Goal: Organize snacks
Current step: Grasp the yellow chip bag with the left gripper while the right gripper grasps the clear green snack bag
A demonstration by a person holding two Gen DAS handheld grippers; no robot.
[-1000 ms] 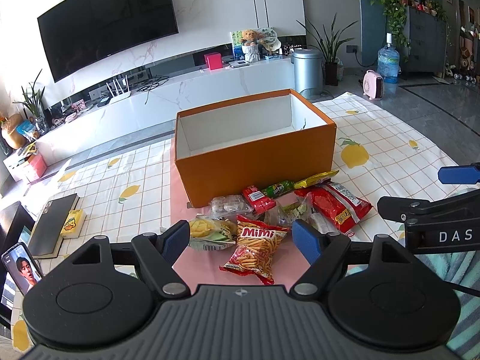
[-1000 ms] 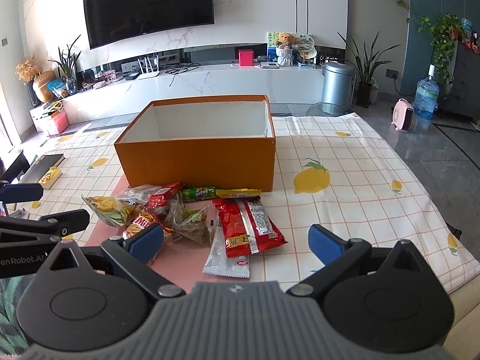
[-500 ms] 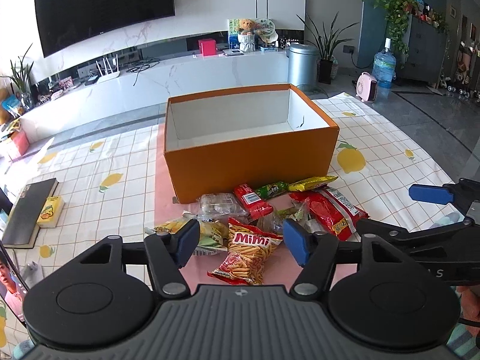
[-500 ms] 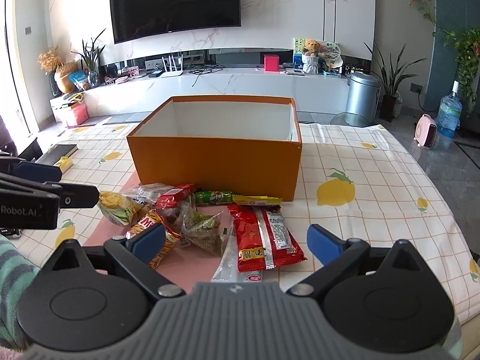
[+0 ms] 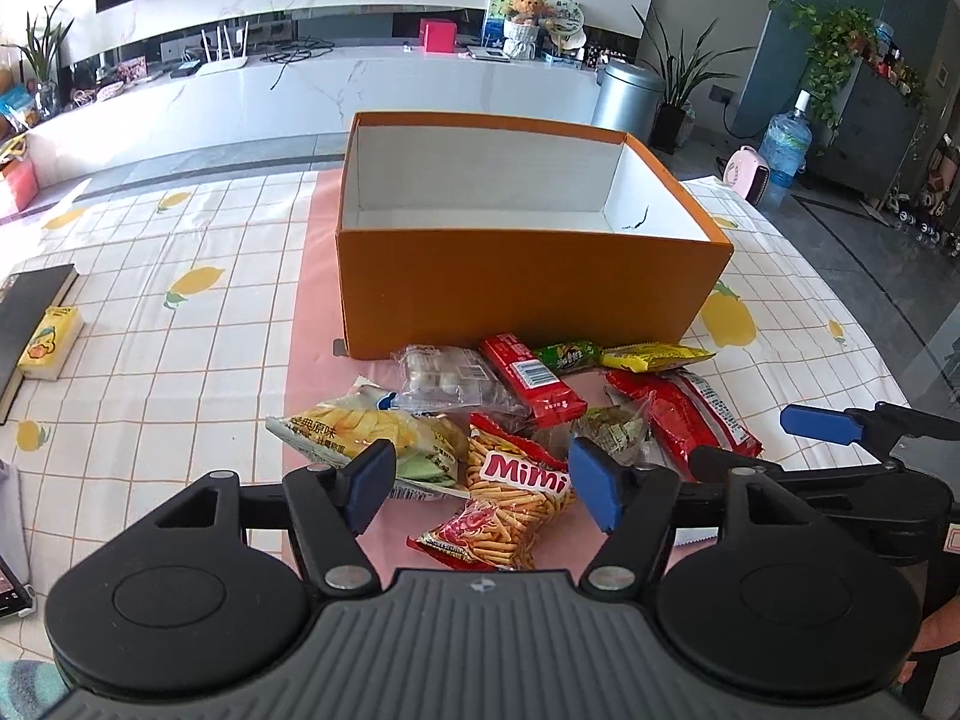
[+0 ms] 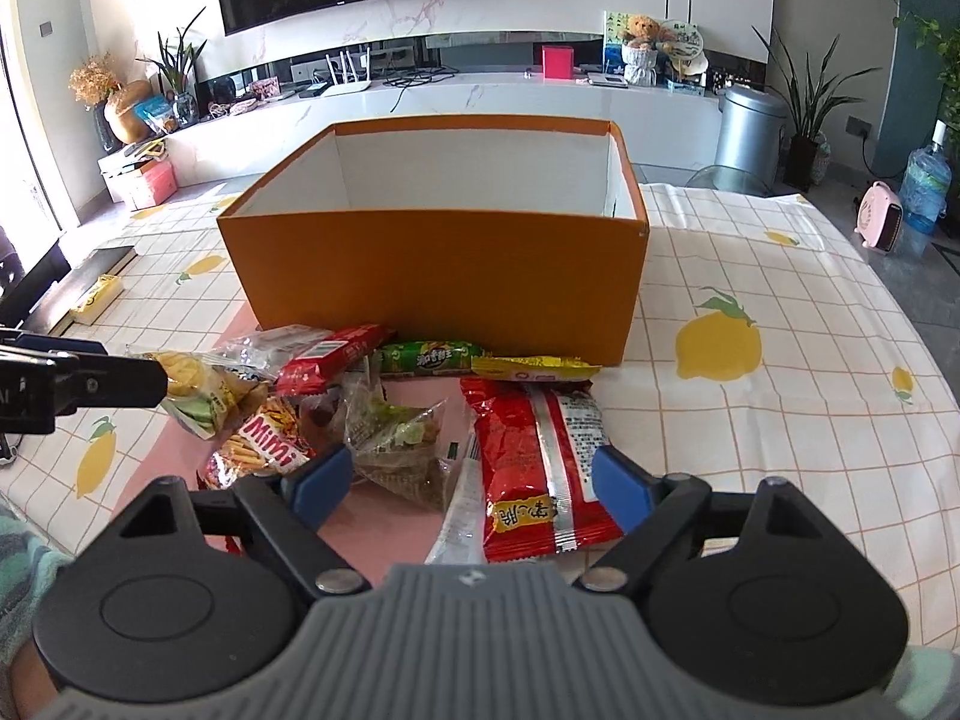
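Box [image 5: 528, 288] floor partly hidden, seemingly empty.

At the left edge of the left wrist view, a black book [image 5: 27, 324] is cut off; the clear packet [image 6: 459, 507] hides partly under the red bag [image 6: 534, 468].

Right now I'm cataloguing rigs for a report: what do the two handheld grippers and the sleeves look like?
Both the left gripper and right gripper are black, with two round discs, a ribbed grey centre, silver pivot screws and blue pads. White lettering marks their sides. A teal striped sleeve shows.
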